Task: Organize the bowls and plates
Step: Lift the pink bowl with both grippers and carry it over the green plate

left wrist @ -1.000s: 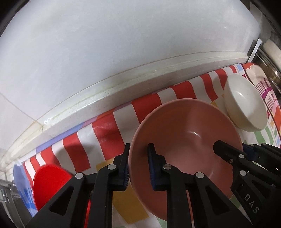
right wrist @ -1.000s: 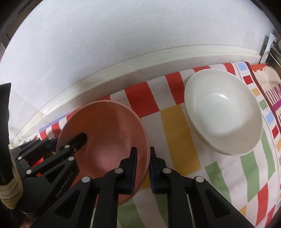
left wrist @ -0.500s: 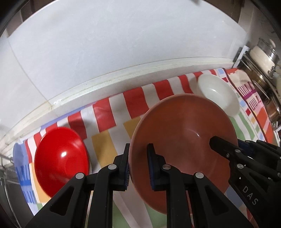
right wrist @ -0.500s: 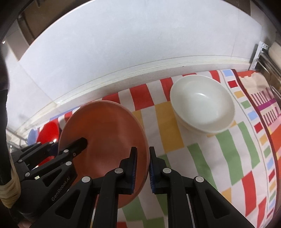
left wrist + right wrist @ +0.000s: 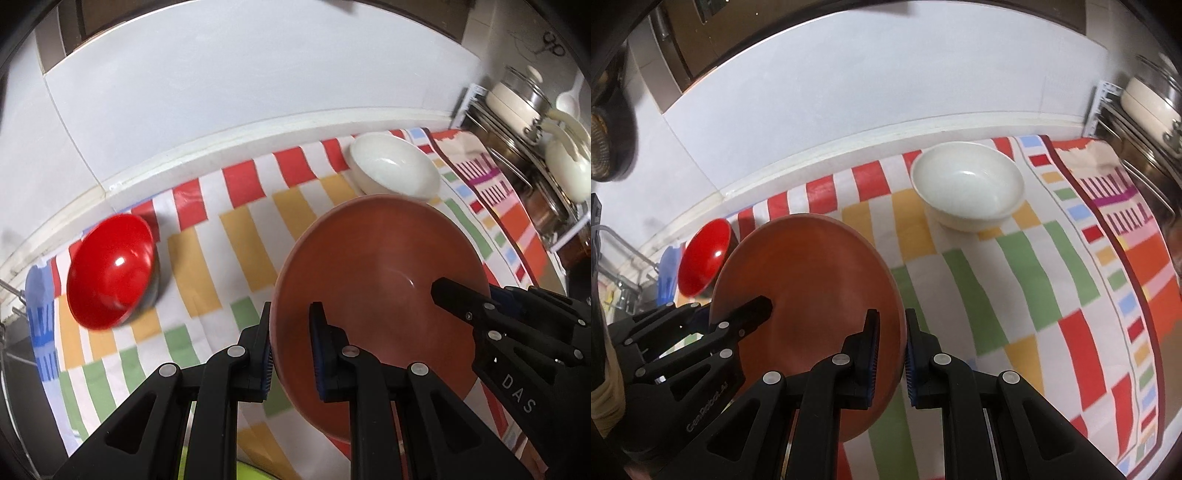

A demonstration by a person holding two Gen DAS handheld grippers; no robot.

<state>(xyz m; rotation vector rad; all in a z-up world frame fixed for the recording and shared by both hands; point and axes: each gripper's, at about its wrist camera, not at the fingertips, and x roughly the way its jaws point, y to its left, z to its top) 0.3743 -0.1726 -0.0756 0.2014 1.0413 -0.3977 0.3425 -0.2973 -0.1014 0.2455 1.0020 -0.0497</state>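
Both the left gripper (image 5: 290, 349) and right gripper (image 5: 889, 356) are clamped on opposite rims of a terracotta-coloured shallow dish (image 5: 376, 258) held above the striped cloth (image 5: 1015, 280), while a glossy red bowl (image 5: 110, 269) and white ceramic bowl (image 5: 967, 184) sit unstacked, well apart.

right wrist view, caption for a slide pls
Both grippers, right and left, hold a terracotta plate above the striped cloth.

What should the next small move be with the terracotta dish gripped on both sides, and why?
Probably carry the terracotta dish on toward the white bowl. The left gripper and right gripper each pinch its rim, it hangs clear of the striped cloth, and that bowl sits open and empty.
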